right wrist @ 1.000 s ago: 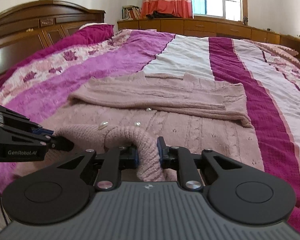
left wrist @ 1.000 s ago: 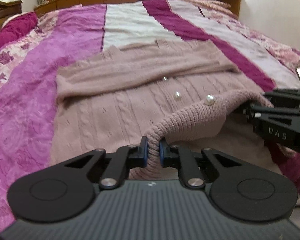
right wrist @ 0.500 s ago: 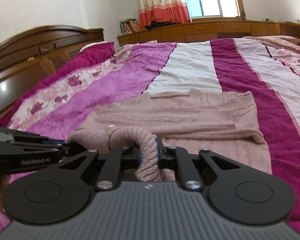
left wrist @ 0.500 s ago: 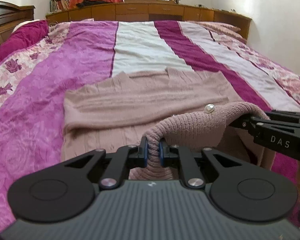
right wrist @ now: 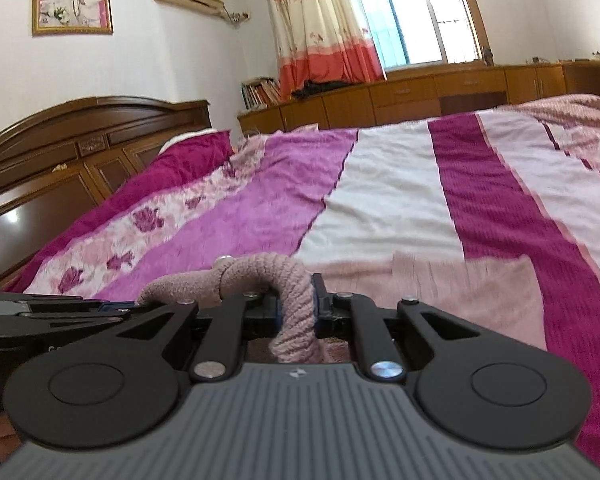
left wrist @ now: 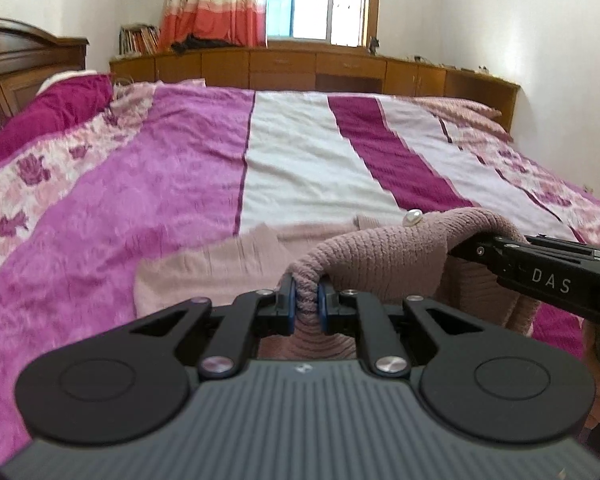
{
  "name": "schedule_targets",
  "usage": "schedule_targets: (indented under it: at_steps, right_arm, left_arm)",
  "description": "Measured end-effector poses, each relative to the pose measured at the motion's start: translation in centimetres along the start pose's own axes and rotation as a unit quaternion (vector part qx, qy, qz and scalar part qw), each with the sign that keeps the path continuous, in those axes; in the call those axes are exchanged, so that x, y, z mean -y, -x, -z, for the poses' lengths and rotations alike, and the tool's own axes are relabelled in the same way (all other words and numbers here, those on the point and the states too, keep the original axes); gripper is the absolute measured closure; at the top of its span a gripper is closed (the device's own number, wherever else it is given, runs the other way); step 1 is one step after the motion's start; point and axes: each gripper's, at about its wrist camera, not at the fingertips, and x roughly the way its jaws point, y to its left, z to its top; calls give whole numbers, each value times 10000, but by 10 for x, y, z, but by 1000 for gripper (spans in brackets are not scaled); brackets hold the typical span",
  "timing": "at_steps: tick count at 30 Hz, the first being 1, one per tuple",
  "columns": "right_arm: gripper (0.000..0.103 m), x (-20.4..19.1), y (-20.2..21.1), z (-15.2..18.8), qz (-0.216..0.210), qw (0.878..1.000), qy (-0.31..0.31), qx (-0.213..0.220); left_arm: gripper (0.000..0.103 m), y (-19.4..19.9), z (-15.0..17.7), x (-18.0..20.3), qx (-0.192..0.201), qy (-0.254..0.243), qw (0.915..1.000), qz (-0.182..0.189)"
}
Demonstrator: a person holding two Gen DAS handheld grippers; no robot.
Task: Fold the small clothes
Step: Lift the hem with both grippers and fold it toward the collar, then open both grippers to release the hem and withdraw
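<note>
Dusty-pink cable-knit cardigan (left wrist: 228, 268) with ribbed hem and a white pearl button (left wrist: 413, 217); bedspread (left wrist: 300, 160) striped in magenta, violet, white and pink florals; black grippers with blue pads (left wrist: 291, 300); cream curtain (right wrist: 320, 28) banded coral; brown wooden headboard (right wrist: 80, 140)

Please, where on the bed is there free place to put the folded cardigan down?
Free: the white stripe and lilac stripe of the bedspread, between the cardigan and the wooden cabinets. Crowded: the near edge, where the left hand-held gripper and right hand-held gripper pinch the cardigan's hem.
</note>
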Motion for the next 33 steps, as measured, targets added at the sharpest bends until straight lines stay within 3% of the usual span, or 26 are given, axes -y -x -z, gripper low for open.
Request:
schedule_targets:
  at_steps: [12,20,26,29,33]
  right_arm:
    - [89,35,-102,-25,222,9991,-281,-231]
    - [89,60,-176,5,529,9946,-276,-852]
    - [88,66,-210,32,733,9897,-202,-1210]
    - [77,63,-212,37,702,9905,-60,-1179]
    - [65,60,-209,38,669,9912,-39,-1140]
  left_arm:
    - [90,-85,-30,-7,29,2,10000,-69]
    - [90,-160,-8,-15,-393,56,9990,-194]
    - [88,-190,9,-19,-671,30,9972,-331]
    - [87,-191,12,-21,-685,93,9970,-343]
    - [70,-188,12,-20,-696,52,9965,-469]
